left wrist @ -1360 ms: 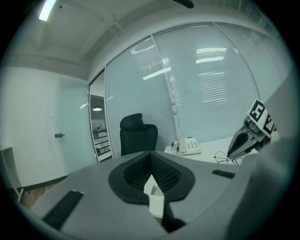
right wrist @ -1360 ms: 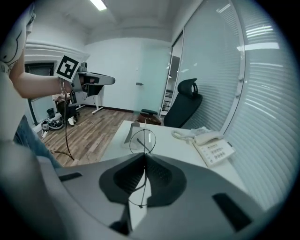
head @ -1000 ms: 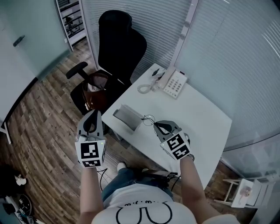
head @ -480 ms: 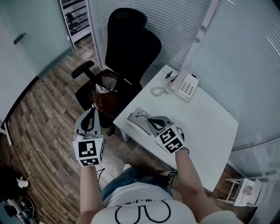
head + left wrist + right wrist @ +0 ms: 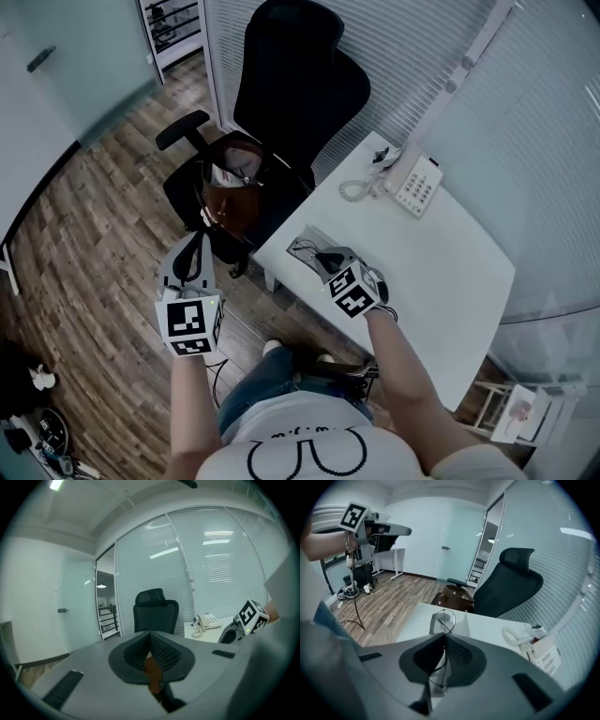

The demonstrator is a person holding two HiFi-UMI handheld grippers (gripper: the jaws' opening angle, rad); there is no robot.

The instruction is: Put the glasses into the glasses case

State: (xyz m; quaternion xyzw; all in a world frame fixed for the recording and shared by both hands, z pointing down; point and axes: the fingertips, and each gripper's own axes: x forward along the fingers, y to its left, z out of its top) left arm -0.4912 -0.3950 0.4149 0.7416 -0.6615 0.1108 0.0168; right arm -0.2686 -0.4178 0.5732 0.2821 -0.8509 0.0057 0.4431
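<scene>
Thin wire-rimmed glasses (image 5: pixel 446 618) hang from my right gripper (image 5: pixel 443 638), whose jaws are shut on the frame. One lens sticks out past the fingertips, just above the open grey glasses case (image 5: pixel 461 624). In the head view the case (image 5: pixel 302 241) lies at the white table's (image 5: pixel 450 281) left corner, with the right gripper (image 5: pixel 323 260) directly over it and the glasses (image 5: pixel 302 251) at its tip. My left gripper (image 5: pixel 192 264) hovers over the floor, left of the table, its jaws shut with nothing held. The left gripper view shows its pads (image 5: pixel 158 649) pressed together.
A black office chair (image 5: pixel 291 103) with a brown bag (image 5: pixel 232 187) on its seat stands just beyond the table's left corner. A white desk phone (image 5: pixel 415 183) with a coiled cord sits at the table's far side. Wooden floor lies left; a blinds-covered glass wall lies behind.
My right gripper has carried the glasses left and down, from beside the case to right over it. The left gripper has shifted a little over the floor.
</scene>
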